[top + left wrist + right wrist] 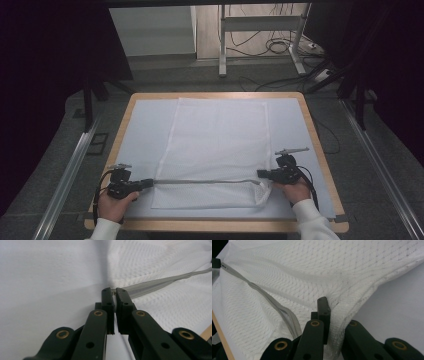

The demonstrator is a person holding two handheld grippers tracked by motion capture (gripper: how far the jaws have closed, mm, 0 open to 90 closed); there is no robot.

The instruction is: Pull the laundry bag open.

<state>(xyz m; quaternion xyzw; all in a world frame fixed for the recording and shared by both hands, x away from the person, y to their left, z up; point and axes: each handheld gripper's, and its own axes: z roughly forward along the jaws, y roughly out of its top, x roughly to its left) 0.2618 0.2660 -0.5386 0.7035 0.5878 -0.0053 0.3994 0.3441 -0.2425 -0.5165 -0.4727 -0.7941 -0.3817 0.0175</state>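
Basically: zipper pull on a mesh laundry bag, both grippers engaged

White mesh laundry bag (pixel 215 150) lies flat on a pale blue-white mat (pixel 145 130) over a wood-edged table (pixel 320 150); bag's near end sits by the person's edge. Grey zipper (pixel 205 181) runs across that near end, left to right.

Left gripper (pixel 148 183) at the zipper's left end: in the left gripper view its jaws stand nearly together, pinching something small and metallic at the zipper end (pixel 114 293), likely the slider pull, too small to be sure. Right gripper (pixel 261 174) clamped on the bag's right near corner; the right gripper view shows mesh fabric (pixel 342 322) bunched between the jaws, one jaw hidden under the cloth.

Risks, as I judge them: the pull is tiny, so the left jaws could slip off if tugged at an angle. If the right grip lets go, the whole bag slides with the zipper instead of opening. Loose mesh near the teeth could snag the slider.

Materials: mesh is soft, thin, diamond-patterned, wrinkles easily. Zipper tape is flat, stiffer, grey. Mat is smooth and matte.
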